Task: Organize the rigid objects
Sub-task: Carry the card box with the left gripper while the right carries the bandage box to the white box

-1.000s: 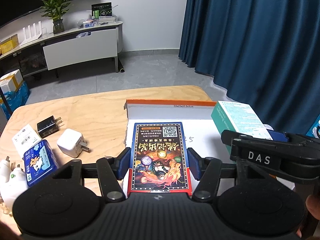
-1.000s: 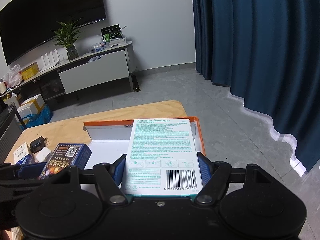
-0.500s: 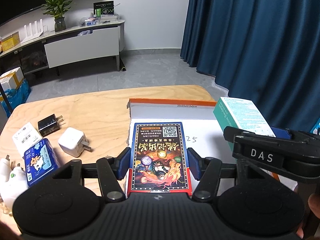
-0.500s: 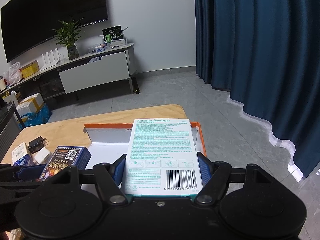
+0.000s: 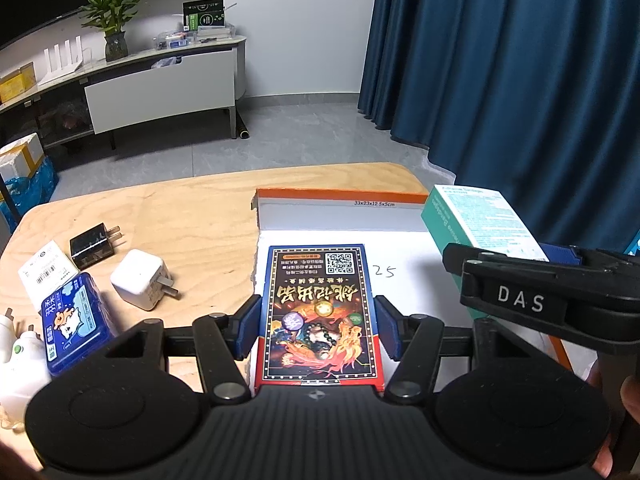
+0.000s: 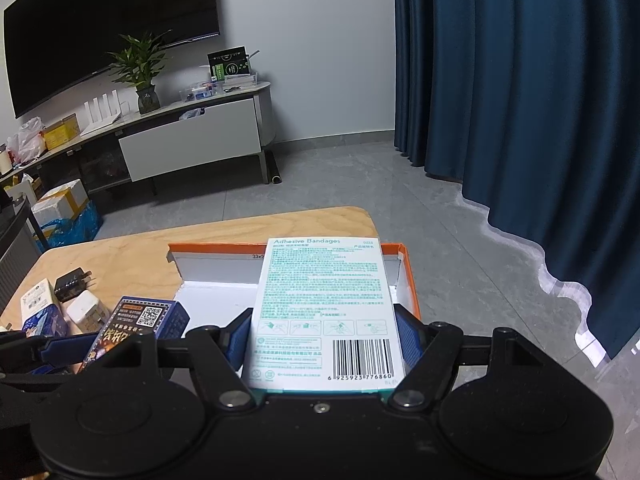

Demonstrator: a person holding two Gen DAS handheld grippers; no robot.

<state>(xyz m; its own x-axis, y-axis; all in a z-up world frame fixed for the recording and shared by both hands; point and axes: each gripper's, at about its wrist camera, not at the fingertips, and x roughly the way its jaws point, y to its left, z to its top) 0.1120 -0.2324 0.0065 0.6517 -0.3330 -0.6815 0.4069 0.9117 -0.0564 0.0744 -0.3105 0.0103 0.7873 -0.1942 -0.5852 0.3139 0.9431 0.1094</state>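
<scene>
Currently both grippers hold cargo above the open orange-rimmed cardboard box (image 5: 344, 198). The left gripper (image 5: 318, 330) is clamped on the sides of a dark illustrated card box (image 5: 320, 312); the right gripper (image 6: 324, 342) is clamped on an adhesive bandages box (image 6: 326, 304), its jaws set wider to suit that carton. Both items hang over the white box floor, apparently not yet resting on it. To complete placement, lower each item until its underside appears to meet the floor, keep it flat, and leave a gap between the two cartons and the walls before releasing. Release one side at a time to avoid collision between grippers. Remaining items, including a white charger (image 5: 140, 280), a black charger (image 5: 92, 245) and a blue tin (image 5: 74, 322), lie on the wooden table (image 5: 192, 216).
</scene>
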